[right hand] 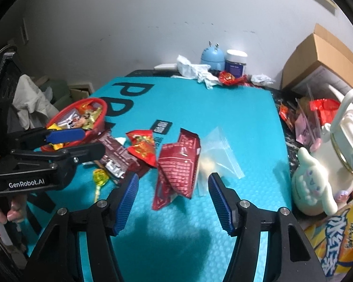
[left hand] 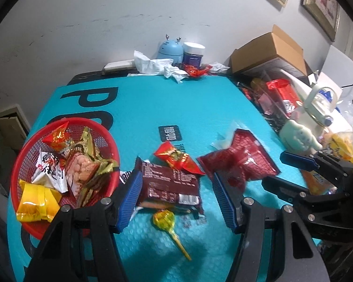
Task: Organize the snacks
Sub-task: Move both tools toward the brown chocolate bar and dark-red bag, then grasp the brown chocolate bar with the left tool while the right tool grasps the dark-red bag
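A red mesh basket (left hand: 30, 223) (right hand: 101, 108) at the mat's left holds several snack packets. On the teal mat (left hand: 141, 108) lie a dark brown snack pack (left hand: 169, 183) (right hand: 120, 155), a small red-orange packet (left hand: 178, 159) (right hand: 142, 149), a dark red bag (left hand: 242, 162) (right hand: 178, 169), a yellow lollipop (left hand: 164, 221) (right hand: 100, 177) and a clear zip bag (right hand: 220, 155). My left gripper (left hand: 176, 202) is open, its blue pads either side of the brown pack. My right gripper (right hand: 174, 202) is open around the dark red bag's near end, and it also shows in the left wrist view (left hand: 287, 171).
Crumpled tissues (left hand: 153, 65), a blue gadget (left hand: 170, 49) and a jar (left hand: 193, 54) stand at the mat's far edge. A cardboard box (left hand: 270, 51), red packets (left hand: 282, 91), a white plush-covered jug (right hand: 322, 169) and a yellow snack bag (right hand: 338, 237) crowd the right side.
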Demonstrator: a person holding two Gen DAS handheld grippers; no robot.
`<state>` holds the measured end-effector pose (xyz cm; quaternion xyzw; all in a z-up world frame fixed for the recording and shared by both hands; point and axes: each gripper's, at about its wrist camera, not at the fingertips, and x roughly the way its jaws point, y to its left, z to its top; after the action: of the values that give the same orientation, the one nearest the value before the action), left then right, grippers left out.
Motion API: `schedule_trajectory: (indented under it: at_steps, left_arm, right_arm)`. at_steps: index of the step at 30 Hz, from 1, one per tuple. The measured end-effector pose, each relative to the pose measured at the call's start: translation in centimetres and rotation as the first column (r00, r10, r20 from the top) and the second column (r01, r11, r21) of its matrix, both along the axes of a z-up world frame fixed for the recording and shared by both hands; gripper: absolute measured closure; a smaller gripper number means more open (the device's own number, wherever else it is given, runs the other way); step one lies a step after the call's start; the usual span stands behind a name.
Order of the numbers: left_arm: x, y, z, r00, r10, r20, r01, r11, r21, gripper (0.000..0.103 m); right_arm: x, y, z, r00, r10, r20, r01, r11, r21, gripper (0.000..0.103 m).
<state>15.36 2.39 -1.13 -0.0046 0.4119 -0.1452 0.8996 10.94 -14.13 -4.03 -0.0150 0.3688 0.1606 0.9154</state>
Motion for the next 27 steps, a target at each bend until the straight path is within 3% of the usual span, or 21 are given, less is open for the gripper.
schedule_trajectory:
  at_steps: [9, 14, 16, 18, 19, 20, 27]
  left_arm:
    - [1.5, -0.6, -2.2, 0.997, -0.023, -0.077, 0.024, 1.000, 0.013, 0.042]
    - [1.8, -0.4, -3.1, 0.992, -0.029, -0.127, 0.025, 0.999, -0.030, 0.042]
    - [1.7, -0.5, -3.4, 0.989, -0.035, -0.142, 0.029, 0.999, -0.046, 0.042]
    - [1.5, -0.8, -3.7, 0.987, -0.045, -0.152, 0.037, 0.998, -0.050, 0.042]
    - [1.4, -0.9, -3.8, 0.987, -0.048, -0.154, 0.040, 0.998, -0.049, 0.042]
    - [1.3, -1.0, -3.8, 0.986, -0.051, -0.156, 0.043, 0.998, -0.050, 0.042]
    - [0.3, -2.2, -4.5, 0.972, -0.116, -0.204, 0.098, 0.990, -0.098, 0.042]
  right_arm:
    - [1.6, -0.5, -1.6, 0.999, 0.006, -0.039, -0.004, 0.999, 0.039, 0.041]
    - [2.5, -0.3, -2.5, 0.998, 0.022, -0.065, -0.018, 0.998, 0.061, 0.042]
    - [2.6, -0.4, -2.7, 0.997, 0.025, -0.069, -0.020, 0.998, 0.065, 0.049]
    - [2.7, -0.5, -2.8, 0.997, 0.023, -0.073, -0.018, 0.997, 0.072, 0.064]
    - [2.6, -0.6, -2.9, 0.997, 0.025, -0.073, -0.019, 0.997, 0.080, 0.065]
    - [2.6, -0.8, -2.8, 0.997, 0.023, -0.070, -0.017, 0.996, 0.089, 0.072]
    - [2.1, -1.9, -2.5, 0.998, -0.017, -0.068, 0.023, 0.996, 0.089, 0.079]
